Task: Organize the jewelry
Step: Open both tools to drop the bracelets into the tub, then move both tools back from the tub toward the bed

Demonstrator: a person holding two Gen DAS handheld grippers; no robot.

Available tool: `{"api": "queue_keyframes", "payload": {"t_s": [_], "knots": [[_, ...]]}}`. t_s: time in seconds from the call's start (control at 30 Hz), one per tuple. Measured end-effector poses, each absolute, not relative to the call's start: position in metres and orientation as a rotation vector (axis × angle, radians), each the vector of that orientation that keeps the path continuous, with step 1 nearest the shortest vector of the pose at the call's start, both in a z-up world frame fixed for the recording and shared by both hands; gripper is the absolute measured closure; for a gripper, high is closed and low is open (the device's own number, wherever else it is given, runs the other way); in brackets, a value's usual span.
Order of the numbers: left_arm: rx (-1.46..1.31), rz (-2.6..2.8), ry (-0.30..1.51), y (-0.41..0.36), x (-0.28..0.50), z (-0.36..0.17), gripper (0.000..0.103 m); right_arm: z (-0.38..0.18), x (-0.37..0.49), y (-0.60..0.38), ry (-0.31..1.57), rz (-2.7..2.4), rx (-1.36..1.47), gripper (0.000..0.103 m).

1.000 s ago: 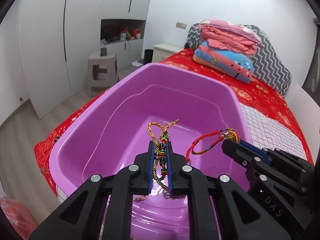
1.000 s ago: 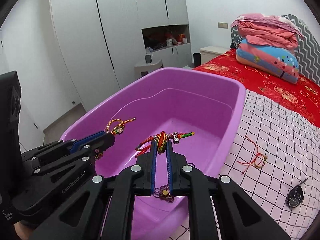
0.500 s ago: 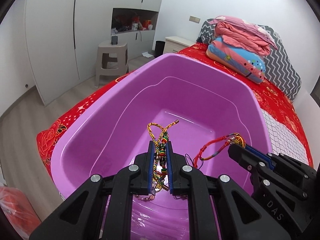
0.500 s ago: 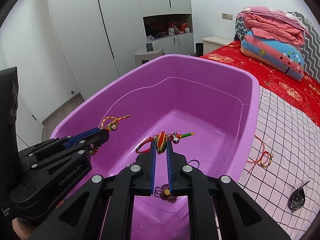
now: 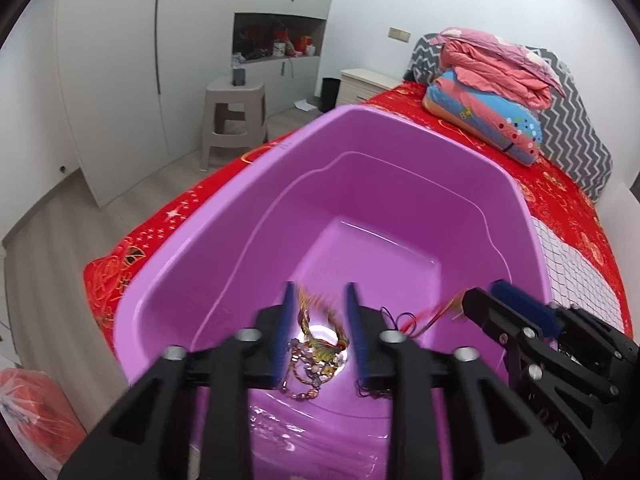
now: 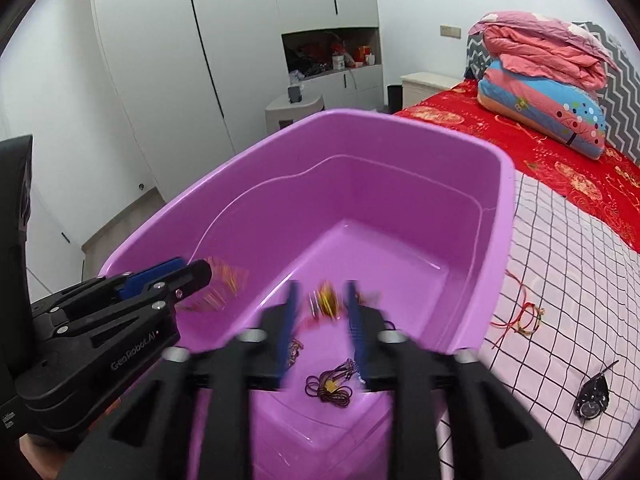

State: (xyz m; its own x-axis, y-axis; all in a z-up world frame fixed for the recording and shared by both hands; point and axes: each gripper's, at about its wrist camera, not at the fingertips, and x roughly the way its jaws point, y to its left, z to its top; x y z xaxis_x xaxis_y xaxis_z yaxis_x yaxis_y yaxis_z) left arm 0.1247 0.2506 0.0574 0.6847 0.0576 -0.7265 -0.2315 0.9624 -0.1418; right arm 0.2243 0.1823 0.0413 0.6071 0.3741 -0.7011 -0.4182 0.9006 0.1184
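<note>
- Purple plastic tub (image 5: 224, 240) sits on a bed with a red patterned cover (image 5: 568, 196); a white sheet with a dark grid (image 6: 568, 280) covers the bed to the right of the tub.
- Room: white wardrobe doors (image 6: 224, 40) along the far wall, with an open niche (image 6: 332, 52) holding small clutter; grey plastic stool (image 5: 234, 116) on a pale wood floor in the upper left of the left wrist view; folded pink and blue bedding (image 5: 492, 92) against a grey zigzag headboard (image 5: 576, 132) at upper right.
- Left gripper (image 5: 318, 320): jaws parted, just been opening. Multicoloured braided bracelet (image 5: 316, 320) is blurred in the gap, clear of both pads, above the tub floor.
- Right gripper (image 6: 320, 312): jaws parted, just been opening. Red-and-yellow bracelet (image 6: 326, 300) is blurred between the pads, no pad pressing on it.
- Left wrist view only: beaded chain jewelry (image 5: 308, 376) lying on the tub floor under the left gripper; orange plastic bag (image 5: 32, 412) at lower left.
- Right wrist view only: dark cord necklace (image 6: 332, 386) on the tub floor near the bottom centre; red string bracelet (image 6: 520, 316) and black watch (image 6: 592, 400) on the grid sheet, outside the tub, lower right.
</note>
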Motion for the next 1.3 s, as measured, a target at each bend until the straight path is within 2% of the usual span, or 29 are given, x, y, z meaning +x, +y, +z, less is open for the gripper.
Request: {"api": "queue_keyframes", "payload": {"t_s": [0.03,0.07,0.13,0.77,1.3], "knots": [[-0.228,0.183,0.793,0.251,0.122,0.059,0.038,0.043,0.224,0.181,0.789,0.457,-0.055,0.063],[-0.223,0.224,0.780,0.253,0.119,0.061,0.023,0.045,0.223,0.179,0.781,0.451,-0.051,0.062],[-0.244,0.240,0.754,0.258,0.114,0.065,0.014,0.050,0.221,0.175,0.768,0.449,-0.040,0.061],[-0.244,0.256,0.752,0.256,0.101,0.077,0.013,0.064,0.202,0.165,0.735,0.434,-0.041,0.057],[-0.224,0.269,0.770,0.241,0.081,0.074,0.008,0.058,0.172,0.123,0.712,0.395,-0.033,0.041]]}}
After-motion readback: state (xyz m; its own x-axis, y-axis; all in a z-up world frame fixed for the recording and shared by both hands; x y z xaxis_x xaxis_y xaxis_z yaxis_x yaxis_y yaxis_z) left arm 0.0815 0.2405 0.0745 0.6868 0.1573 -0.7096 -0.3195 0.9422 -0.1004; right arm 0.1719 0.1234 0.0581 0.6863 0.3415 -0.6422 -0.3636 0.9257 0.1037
